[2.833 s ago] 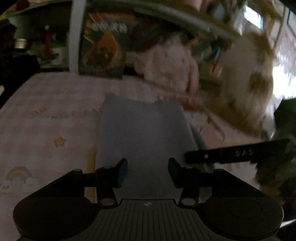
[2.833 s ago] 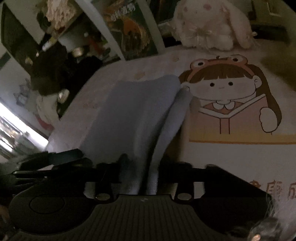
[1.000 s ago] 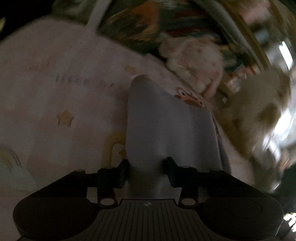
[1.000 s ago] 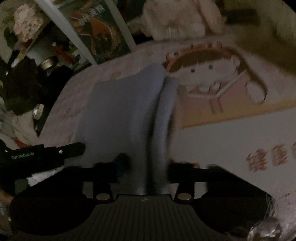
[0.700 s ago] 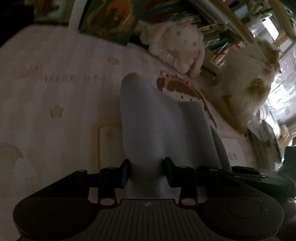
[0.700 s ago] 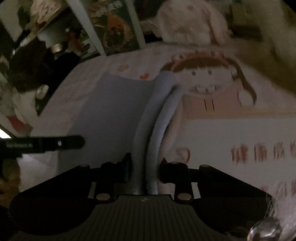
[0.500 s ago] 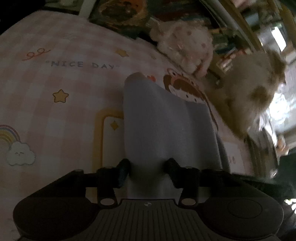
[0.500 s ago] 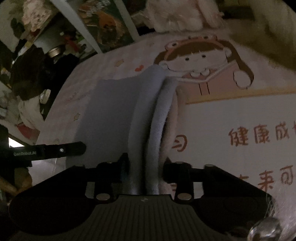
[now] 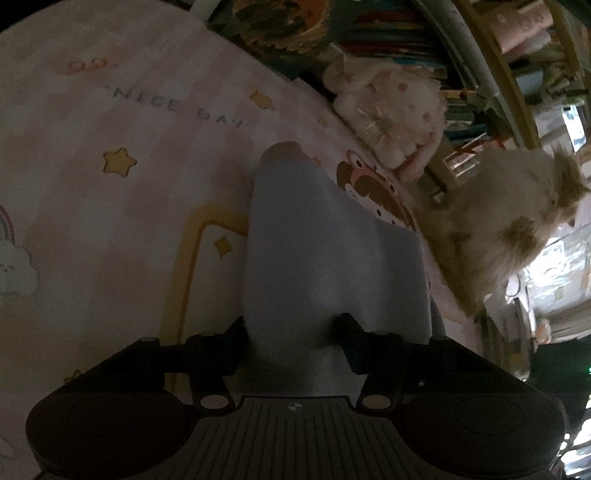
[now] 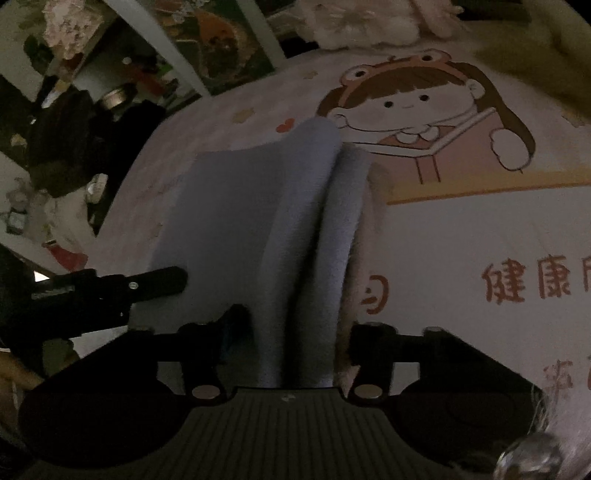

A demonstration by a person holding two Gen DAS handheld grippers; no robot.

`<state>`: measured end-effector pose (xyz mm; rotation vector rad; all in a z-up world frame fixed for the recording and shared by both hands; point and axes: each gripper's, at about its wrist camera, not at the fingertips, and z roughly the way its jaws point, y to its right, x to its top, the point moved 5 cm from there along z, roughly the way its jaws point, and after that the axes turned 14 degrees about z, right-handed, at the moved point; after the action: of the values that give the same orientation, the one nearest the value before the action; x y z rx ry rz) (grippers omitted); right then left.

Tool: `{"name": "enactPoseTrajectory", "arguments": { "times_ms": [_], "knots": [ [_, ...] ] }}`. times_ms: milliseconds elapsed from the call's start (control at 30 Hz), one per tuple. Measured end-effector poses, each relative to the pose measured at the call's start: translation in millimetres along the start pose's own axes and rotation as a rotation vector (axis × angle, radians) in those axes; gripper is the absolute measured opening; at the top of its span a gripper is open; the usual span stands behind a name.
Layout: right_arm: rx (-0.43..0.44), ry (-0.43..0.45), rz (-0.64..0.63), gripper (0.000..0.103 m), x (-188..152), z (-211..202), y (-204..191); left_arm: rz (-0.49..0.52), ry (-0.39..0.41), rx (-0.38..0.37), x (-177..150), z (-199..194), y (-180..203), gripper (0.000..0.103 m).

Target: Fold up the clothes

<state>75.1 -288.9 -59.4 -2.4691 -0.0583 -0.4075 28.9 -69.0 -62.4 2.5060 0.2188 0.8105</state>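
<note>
We're in a home here, a child's bedroom by every sign. Under us lies a soft pink checked blanket [image 9: 110, 229] printed with stars, a rainbow, "NICE DAY" and a cartoon girl [image 10: 424, 107] in a frog hat, with Chinese characters beside her. At its far edge we see a white plush rabbit [image 9: 388, 110] and a big fluffy cream toy [image 9: 509, 221]. Behind them run shelves of colourful books [image 9: 399, 33], and a picture book [image 10: 218, 40] stands propped by a white post. Dim, cluttered, lived-in.
</note>
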Motion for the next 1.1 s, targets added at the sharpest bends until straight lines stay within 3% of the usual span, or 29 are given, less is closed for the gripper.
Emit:
{"name": "enactPoseTrajectory", "arguments": {
  "times_ms": [100,267,667,833,1100],
  "knots": [
    [-0.001,0.021,-0.045,0.030,1,-5,-4,0.071,0.031,0.014,2,-9,13,0.040],
    [0.006,0.082,-0.099,0.028,2,-23,-7,0.165,0.094,0.019,8,-26,39,0.039],
    [0.068,0.146,-0.204,0.028,18,-69,-2,0.146,0.193,0.047,14,-39,80,0.040],
    [0.095,0.137,-0.249,0.028,31,-70,-12,0.125,0.229,0.060,24,-45,76,0.040],
    [0.056,0.141,-0.265,0.028,61,-35,-52,0.107,0.221,0.029,67,-40,29,0.040]
  ]
}}
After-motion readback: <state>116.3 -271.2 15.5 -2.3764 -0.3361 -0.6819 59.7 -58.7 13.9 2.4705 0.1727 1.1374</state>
